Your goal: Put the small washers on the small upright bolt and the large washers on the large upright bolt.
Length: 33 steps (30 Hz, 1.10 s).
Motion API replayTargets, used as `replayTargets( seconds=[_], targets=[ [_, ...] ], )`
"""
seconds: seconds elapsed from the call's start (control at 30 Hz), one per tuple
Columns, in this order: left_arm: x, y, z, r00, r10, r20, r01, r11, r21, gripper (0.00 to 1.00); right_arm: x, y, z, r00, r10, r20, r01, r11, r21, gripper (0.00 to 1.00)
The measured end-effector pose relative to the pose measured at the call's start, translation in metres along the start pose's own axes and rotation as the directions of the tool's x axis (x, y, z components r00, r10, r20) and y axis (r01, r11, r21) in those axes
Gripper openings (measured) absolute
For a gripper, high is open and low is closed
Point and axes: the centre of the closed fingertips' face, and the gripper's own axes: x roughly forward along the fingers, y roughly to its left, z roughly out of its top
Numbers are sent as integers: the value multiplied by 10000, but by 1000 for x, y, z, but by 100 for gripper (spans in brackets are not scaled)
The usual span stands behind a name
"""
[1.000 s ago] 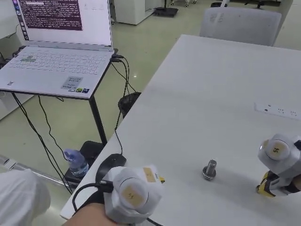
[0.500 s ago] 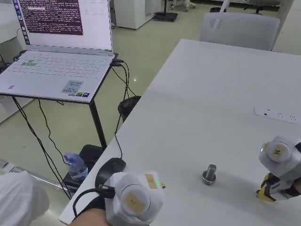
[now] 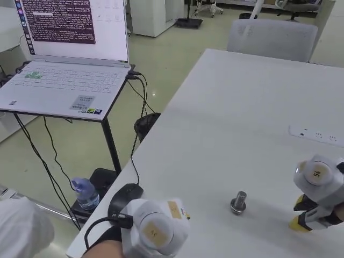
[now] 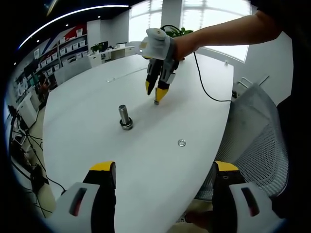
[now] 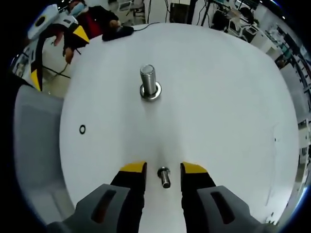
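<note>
**A:** Your right gripper (image 3: 299, 213) hangs low at the right edge of the table (image 3: 242, 107) in the head view, yellow tips pointing down. I can't tell from there how wide it stands.

**B:** And the bolts?

**A:** The large upright bolt (image 3: 238, 202) stands on bare table to the left of that gripper, apart from it.

**B:** What about the left gripper view?

**A:** Your left gripper (image 4: 164, 170) is spread wide with nothing between its jaws, and it is held back from the work. Ahead of it, one loose washer (image 4: 181, 142) lies flat near the large bolt. Beyond that, the right gripper's tips sit just above the small upright bolt (image 4: 156, 102).

**B:** Is the right one gripping it?

**A:** In the right gripper view your jaws are narrow, one on each side of the small bolt. A sliver of table shows on both sides, so I judge they straddle it without clamping, and they carry nothing. The large bolt stands farther ahead with a broader ring at its foot. I can't tell whether that ring is the bolt's head or stacked washers.

**B:** How far along am I?

**A:** I'd say you're not done. At least that one washer is off to the side, still on the table. It is too small to tell whether it belongs on the small bolt or the large one.
</note>
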Motion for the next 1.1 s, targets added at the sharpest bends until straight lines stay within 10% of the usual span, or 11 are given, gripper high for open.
replayTargets(
  seconds=[1.1],
  targets=[
    [-1, -6, -4, 9999, 44, -108, -42, 9998, 168, 79, -19, 98, 50, 9951, 654, 735, -541, 9877, -1470, 29]
  ],
)
